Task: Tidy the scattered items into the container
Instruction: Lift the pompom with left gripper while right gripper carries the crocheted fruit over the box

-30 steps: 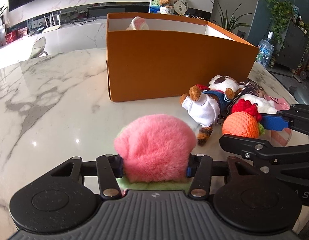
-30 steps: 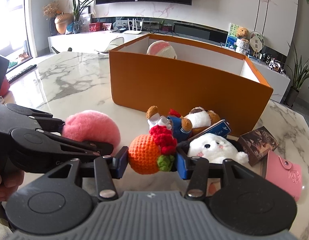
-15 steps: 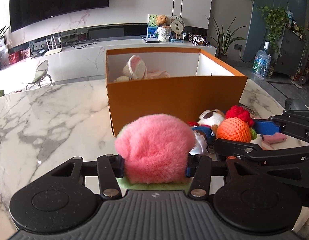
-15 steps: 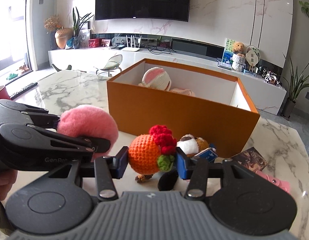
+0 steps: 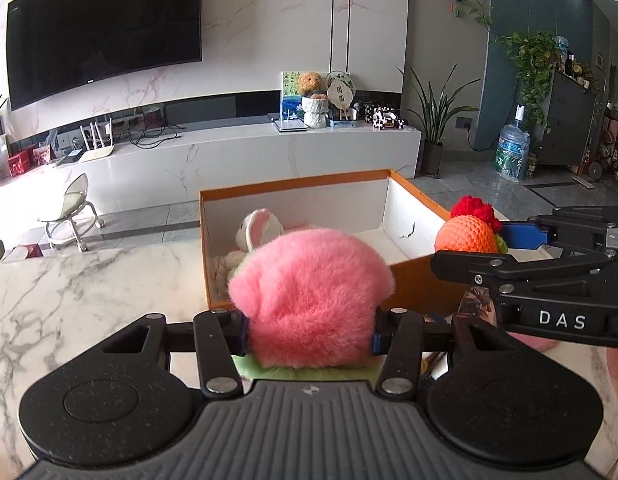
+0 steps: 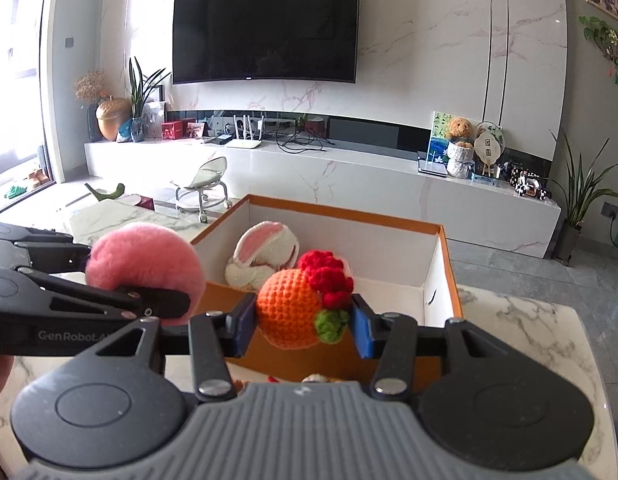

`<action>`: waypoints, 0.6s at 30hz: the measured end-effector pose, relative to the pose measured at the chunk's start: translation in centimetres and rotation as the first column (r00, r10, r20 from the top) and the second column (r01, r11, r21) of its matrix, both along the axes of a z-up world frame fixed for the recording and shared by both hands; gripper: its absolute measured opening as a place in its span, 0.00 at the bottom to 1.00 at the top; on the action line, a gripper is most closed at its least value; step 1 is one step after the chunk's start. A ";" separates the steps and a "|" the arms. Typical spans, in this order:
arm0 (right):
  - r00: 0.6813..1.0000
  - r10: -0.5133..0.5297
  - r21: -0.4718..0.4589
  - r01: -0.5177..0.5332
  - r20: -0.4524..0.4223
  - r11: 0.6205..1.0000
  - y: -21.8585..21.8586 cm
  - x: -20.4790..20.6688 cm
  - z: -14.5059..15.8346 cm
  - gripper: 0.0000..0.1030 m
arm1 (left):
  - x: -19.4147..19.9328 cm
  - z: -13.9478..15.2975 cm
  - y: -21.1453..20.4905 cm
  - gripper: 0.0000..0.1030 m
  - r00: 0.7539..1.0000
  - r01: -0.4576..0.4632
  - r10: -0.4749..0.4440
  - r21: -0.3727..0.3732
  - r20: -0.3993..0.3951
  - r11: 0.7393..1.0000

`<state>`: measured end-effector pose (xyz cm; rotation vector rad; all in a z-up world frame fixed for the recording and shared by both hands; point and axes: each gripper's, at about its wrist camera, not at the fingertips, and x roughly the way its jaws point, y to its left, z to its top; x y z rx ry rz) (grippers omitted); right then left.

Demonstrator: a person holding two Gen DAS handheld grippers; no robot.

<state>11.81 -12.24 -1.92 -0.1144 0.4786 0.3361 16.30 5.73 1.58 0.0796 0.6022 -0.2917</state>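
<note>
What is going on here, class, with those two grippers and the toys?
A person is tidying toys into an orange box on a marble table. The left gripper is shut on a fluffy pink plush, and the right gripper is shut on an orange crocheted ball with a red tuft. Both are held up near the box's open top, not yet released. A white and pink plush already lies inside.

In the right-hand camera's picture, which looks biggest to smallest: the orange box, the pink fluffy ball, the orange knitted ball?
1. Orange box, clearly biggest.
2-3. Pink fluffy ball and orange knitted ball look alike; both sit near the lens, so no ranking.
</note>
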 end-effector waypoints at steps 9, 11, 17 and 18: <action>0.999 0.025 0.063 -0.024 -0.024 0.998 -0.7 6.6 2.8 0.50 | 6.2 1.6 -0.1 0.56 0.997 0.055 -0.055 -0.002 -0.061 0.999; 0.996 0.038 0.084 -0.031 -0.075 0.996 -0.7 8.5 2.7 0.50 | 7.9 1.4 0.2 0.56 0.991 0.065 -0.066 -0.014 -0.113 0.998; 0.952 0.057 0.151 -0.011 -0.301 0.988 -0.8 14.7 0.3 0.50 | 13.3 -0.5 1.1 0.56 0.945 0.090 -0.097 -0.036 -0.311 0.995; 0.940 0.062 0.161 -0.008 -0.335 0.987 -0.8 15.6 -0.2 0.50 | 13.9 -0.9 1.2 0.56 0.937 0.094 -0.100 -0.034 -0.335 0.995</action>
